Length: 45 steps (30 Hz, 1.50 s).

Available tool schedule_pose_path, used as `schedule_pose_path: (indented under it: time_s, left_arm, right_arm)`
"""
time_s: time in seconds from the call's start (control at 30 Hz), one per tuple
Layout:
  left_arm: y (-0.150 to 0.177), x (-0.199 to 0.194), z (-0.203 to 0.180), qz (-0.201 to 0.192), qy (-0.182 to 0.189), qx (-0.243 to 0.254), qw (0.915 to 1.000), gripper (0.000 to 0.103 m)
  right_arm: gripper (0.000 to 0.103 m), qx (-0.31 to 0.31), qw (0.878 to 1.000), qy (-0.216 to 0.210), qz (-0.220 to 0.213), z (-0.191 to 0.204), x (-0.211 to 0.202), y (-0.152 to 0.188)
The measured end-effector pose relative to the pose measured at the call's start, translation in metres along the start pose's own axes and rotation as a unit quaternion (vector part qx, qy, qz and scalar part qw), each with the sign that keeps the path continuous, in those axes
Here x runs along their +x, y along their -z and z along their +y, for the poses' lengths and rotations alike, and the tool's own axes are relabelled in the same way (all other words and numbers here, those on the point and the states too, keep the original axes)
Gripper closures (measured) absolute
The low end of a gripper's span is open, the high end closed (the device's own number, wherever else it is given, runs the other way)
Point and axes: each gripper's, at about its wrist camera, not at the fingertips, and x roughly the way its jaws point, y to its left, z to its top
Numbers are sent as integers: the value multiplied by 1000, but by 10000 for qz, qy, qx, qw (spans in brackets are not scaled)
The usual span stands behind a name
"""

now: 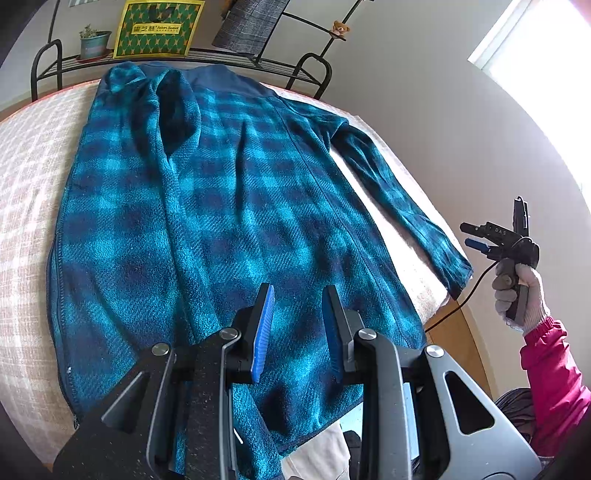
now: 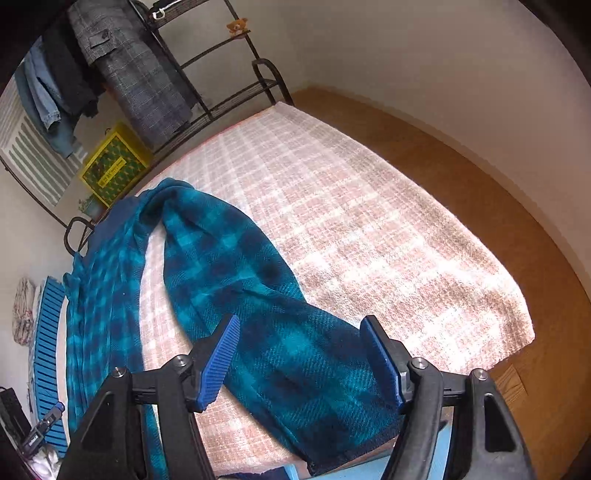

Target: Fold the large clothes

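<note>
A teal and navy plaid fleece jacket (image 1: 229, 206) lies flat on a pink-and-white checked blanket (image 1: 26, 192). One sleeve is folded over its body (image 1: 177, 110). The other sleeve (image 1: 406, 206) stretches out to the right, its cuff at the blanket's edge. My left gripper (image 1: 297, 314) hovers over the jacket's near hem, open, with nothing between its blue pads. A gloved hand with a pink sleeve holds my right gripper (image 1: 467, 235) just past the cuff. In the right wrist view the right gripper (image 2: 301, 325) stands wide open above the outstretched sleeve (image 2: 258, 295), not touching it.
A black metal rack (image 1: 48, 59) stands behind the blanket with a yellow-green bag (image 1: 159, 29), a potted plant (image 1: 94, 42), a small teddy bear (image 1: 340, 27) and a hanging grey checked garment (image 2: 136, 74). Wooden floor (image 2: 517, 206) lies beside the blanket. A blue slatted crate (image 2: 48, 354) stands at the left.
</note>
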Motion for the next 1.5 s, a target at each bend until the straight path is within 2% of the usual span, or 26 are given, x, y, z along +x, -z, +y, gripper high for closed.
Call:
schedule_pose_path:
  time_s: [0.07,0.17,0.27,0.47,0.5,0.53,0.63,0.7,0.8,0.87,0.93,1.03,1.13,1.23,1.3,1.37,1.4,1.43,1.5]
  left_arm:
    - [1,5,4,59,-32,-44,10000,77]
    - [2,11,9,130,-45,-138,9998,77]
    - [1,13,8,129,-38,-139,9998,77]
    - [-1,17,2,140,-9,-18,9999,77]
    - [-1,18,1,155,-9,-3,9999,77]
    - [-1,20,0,176,-6,17,9998,77]
    - [1,25,-4,250,-26,102,9996,77]
    - [1,28,-6,273,0,122,9996,77]
    - [0,28,-9,246,66,116,9996,77]
    - [-2,25,-11,203,91,112,9997,77]
    - [-4,23,-11,159,123,80,9998,77]
    - [-8,18,-10,66,151,4,9999,77]
    - [-12,10,-6,-22,169,-108,9998,77]
    - [-16,2,-2,-126,104,-153,9997,77]
    - [-18,-1,1,-161,91,-214,9996,77]
    - [-17,-2,4,-170,69,-266,9995,77]
    - [-17,-2,5,-169,66,-286,9994,77]
    - [-15,-2,4,-160,69,-307,9994,77]
    - [-14,0,2,-120,109,-344,9993,77]
  right_arm:
    - [33,92,9998,-17,170,-10,15,0]
    - [33,63,9990,210,394,-16,36,2]
    - [42,243,9981,71,564,-24,50,2]
    - [44,320,9965,-457,625,-24,50,4]
    - [55,308,9967,-410,626,-24,49,6]
    - [76,244,9969,-369,656,-23,49,7]
    - [97,47,9971,-346,678,-12,45,11]
    - [98,-158,9983,-236,516,2,33,12]
    - [99,-575,9978,-321,91,36,0,13]
    - [99,-899,9942,-589,-90,66,-18,18]
    - [99,-1309,9872,-904,-88,98,-26,30]
    - [99,-2066,9699,-1283,144,150,-24,58]
    - [99,-2713,9475,-1574,621,192,-7,96]
    - [99,-3389,9217,-1549,1081,223,15,135]
    - [98,-3676,9098,-1411,1310,234,29,153]
    - [93,-3708,9059,-1446,1444,230,33,157]
    - [86,-3637,9067,-1551,1465,227,30,153]
    - [73,-3512,9079,-1757,1468,224,24,147]
    - [62,-3270,9099,-2178,1335,216,8,128]
